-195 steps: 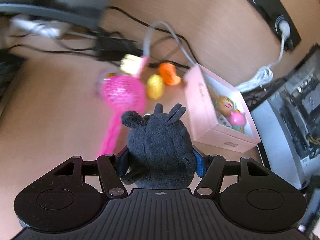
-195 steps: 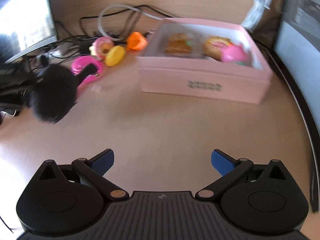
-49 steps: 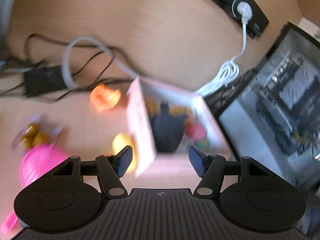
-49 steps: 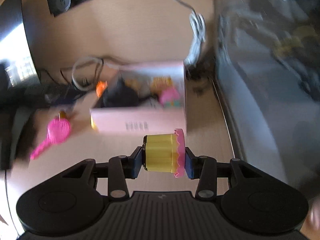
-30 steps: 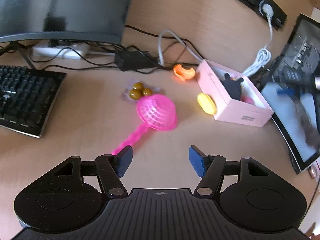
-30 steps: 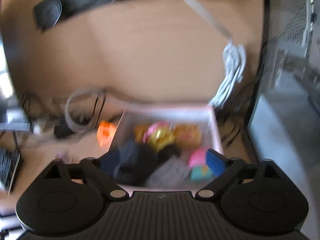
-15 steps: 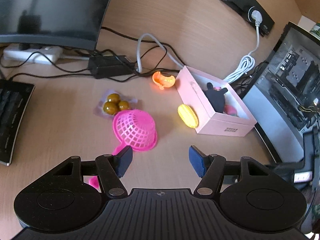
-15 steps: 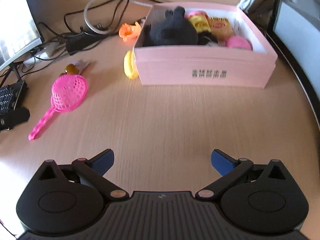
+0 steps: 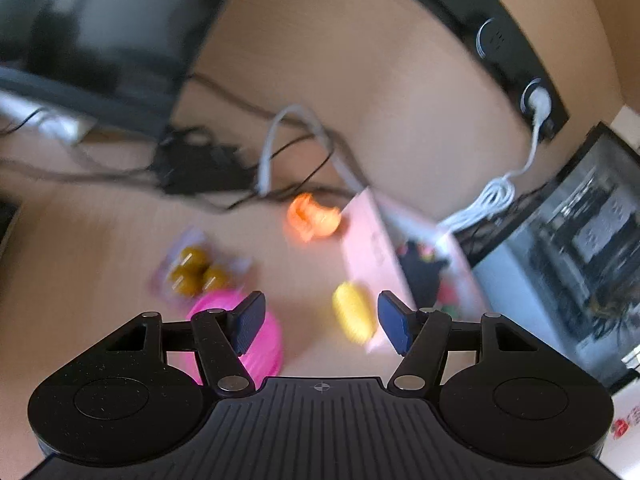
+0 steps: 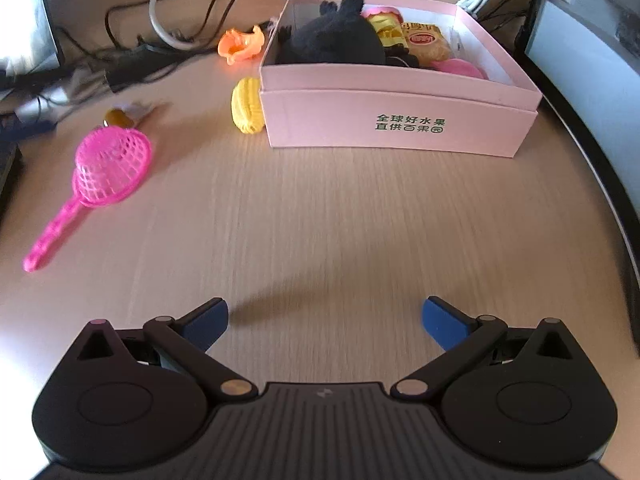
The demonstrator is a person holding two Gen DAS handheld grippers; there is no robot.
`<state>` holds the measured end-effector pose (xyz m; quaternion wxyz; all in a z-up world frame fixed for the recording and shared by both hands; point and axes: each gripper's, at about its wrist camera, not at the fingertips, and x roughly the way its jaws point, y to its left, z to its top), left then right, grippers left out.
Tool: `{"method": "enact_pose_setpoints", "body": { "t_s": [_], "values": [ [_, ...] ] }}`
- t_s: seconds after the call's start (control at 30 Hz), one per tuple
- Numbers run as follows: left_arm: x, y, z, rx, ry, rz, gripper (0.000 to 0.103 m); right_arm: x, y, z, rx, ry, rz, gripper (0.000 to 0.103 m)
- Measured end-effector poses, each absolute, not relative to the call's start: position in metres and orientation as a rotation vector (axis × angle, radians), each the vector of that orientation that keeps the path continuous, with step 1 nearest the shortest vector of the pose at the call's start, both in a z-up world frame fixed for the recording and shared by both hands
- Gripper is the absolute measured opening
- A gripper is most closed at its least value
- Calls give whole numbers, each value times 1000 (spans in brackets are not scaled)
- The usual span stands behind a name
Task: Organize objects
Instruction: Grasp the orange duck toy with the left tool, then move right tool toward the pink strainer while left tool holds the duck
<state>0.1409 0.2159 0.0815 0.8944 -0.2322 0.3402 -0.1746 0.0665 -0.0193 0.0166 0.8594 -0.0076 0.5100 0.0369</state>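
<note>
Both tongs are hanging spread and empty; the left tongs (image 9: pixel 320 316) are hovering over the yellow toy (image 9: pixel 354 317), which is touching the box (image 10: pixel 400 120); they should be straddling it squarely, clear of the box wall, before pinching.

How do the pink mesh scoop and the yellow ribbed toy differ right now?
The pink mesh scoop lies apart on open desk; the yellow ribbed toy rests against the pink cardboard box. The scoop is a net with a long handle; the toy is compact and solid. Both remain outside the box.
</note>
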Motion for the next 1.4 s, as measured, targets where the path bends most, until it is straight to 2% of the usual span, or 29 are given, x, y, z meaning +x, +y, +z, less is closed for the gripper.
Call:
{"method": "enact_pose_setpoints", "body": {
  "t_s": [0.13, 0.37, 0.57, 0.7, 0.97, 1.2, 1.4],
  "values": [
    [193, 189, 93, -382, 677, -369, 67, 62, -40, 29, 113, 1064, 162, 103],
    [306, 152, 55, -490, 904, -273, 67, 34, -78, 52, 29, 942, 112, 103],
    [328, 133, 27, -437, 939, -218, 66, 27, -101, 44, 47, 971, 74, 103],
    [327, 129, 21, -411, 920, -211, 52, 25, -105, 39, 27, 981, 70, 103],
    [261, 146, 25, -402, 939, -277, 52, 31, -90, 42, -37, 951, 128, 103],
    [137, 158, 39, -298, 952, -403, 52, 27, -63, 52, -157, 884, 222, 103],
    [46, 201, 45, -378, 953, -316, 52, 50, -30, 56, -187, 864, 344, 103]
  ]
}}
